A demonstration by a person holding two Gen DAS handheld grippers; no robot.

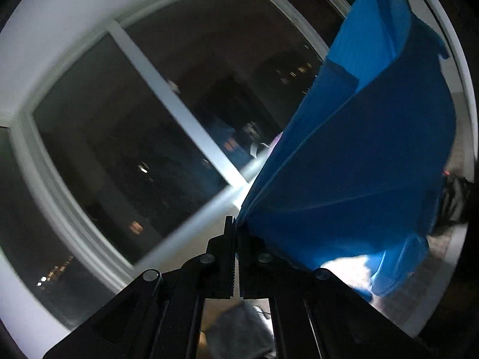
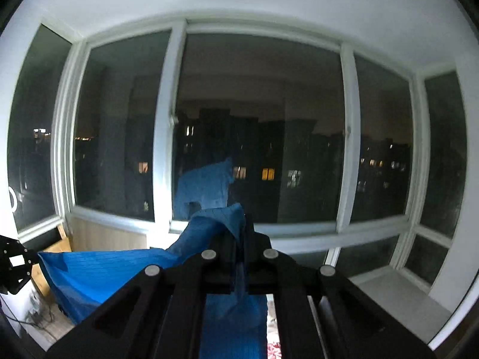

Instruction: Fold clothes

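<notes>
A blue garment [image 1: 359, 155] hangs in the air, stretched between both grippers. My left gripper [image 1: 236, 224] is shut on one edge of it, and the cloth fans up and to the right in the left wrist view. My right gripper [image 2: 241, 227] is shut on another part of the blue garment [image 2: 98, 272], which bunches over the fingers and drapes down to the left. The left gripper [image 2: 13, 266] shows at the far left edge of the right wrist view. Both grippers are raised and point toward the window.
A large white-framed window [image 2: 347, 137] with dark night glass fills the background and reflects the garment. A white sill [image 2: 398, 293] runs below it at right. A wooden panel [image 2: 64, 239] and cables [image 2: 39, 317] are at lower left. Patterned fabric [image 2: 274, 348] lies below.
</notes>
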